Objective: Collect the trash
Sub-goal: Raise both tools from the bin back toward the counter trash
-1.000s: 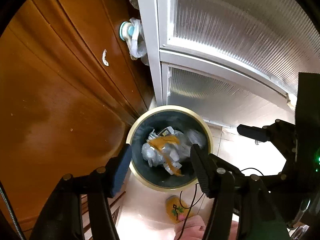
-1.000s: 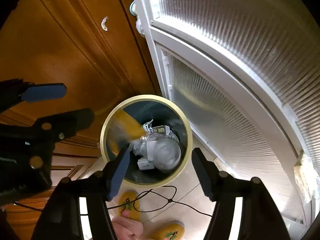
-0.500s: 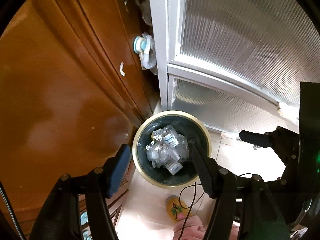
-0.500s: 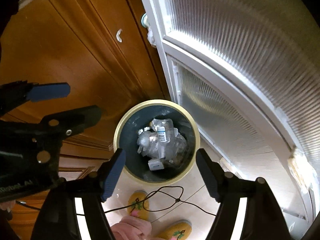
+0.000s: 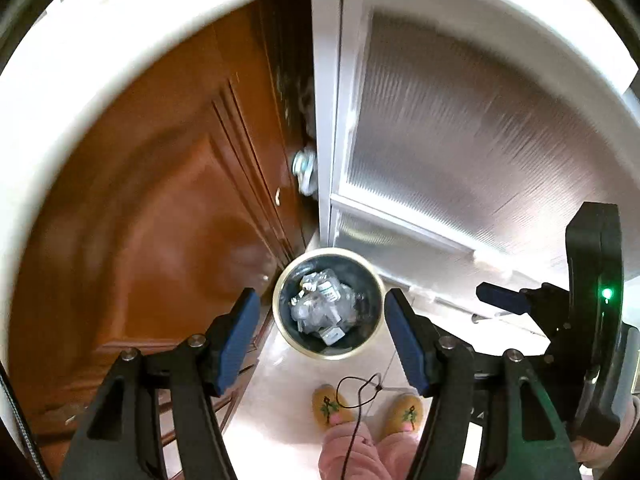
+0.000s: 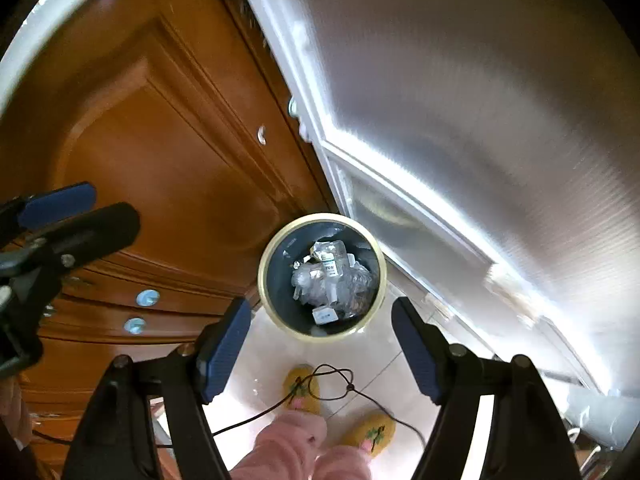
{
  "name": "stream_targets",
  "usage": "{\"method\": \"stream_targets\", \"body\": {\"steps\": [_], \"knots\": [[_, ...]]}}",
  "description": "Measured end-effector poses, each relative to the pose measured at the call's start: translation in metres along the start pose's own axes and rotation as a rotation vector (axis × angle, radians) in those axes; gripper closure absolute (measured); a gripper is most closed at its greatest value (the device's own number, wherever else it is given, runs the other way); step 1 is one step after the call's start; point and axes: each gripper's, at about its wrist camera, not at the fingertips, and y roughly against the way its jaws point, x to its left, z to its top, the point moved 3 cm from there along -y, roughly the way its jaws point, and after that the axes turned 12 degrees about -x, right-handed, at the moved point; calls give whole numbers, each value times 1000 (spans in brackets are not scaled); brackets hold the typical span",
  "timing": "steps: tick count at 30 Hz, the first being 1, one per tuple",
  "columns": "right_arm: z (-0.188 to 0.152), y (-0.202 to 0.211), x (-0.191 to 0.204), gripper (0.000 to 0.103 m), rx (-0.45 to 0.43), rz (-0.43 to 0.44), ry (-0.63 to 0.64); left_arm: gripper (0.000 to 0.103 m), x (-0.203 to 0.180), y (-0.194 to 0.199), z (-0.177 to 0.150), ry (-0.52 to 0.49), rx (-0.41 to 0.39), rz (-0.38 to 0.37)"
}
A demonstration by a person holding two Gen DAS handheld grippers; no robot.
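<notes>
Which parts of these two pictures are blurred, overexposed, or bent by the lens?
Left wrist view: the ribbed glass door and wooden cabinet are smeared by motion, and the white edge at top left is blown out. Right wrist view: a bright glare band runs along the door frame; the trash bin stays fairly sharp. The fisheye curves straight edges in both.

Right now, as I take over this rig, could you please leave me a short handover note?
Left gripper: open, nothing between its fingers, above the bin.
Right gripper: open and empty; its fingers have just been opening.
Trash bin: on the floor between the wooden cabinet and the ribbed glass door, holding crumpled clear plastic and small bottles.
Done: that trash is in the bin.
Left: no other trash is in view; look elsewhere.
</notes>
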Motion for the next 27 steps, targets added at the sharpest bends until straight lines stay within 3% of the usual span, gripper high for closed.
{"method": "stream_targets", "body": {"steps": [7,14,27], "knots": [[33,99,1,30,-57,-26,8,40,-21,91,35,-7,-67,3],[64,199,5,30,-178,-22,49,40,-39,164,63,-27,-149,20],[103,297,14,30,-328,13,147,38,-65,261,119,-31,-343,40]]}}
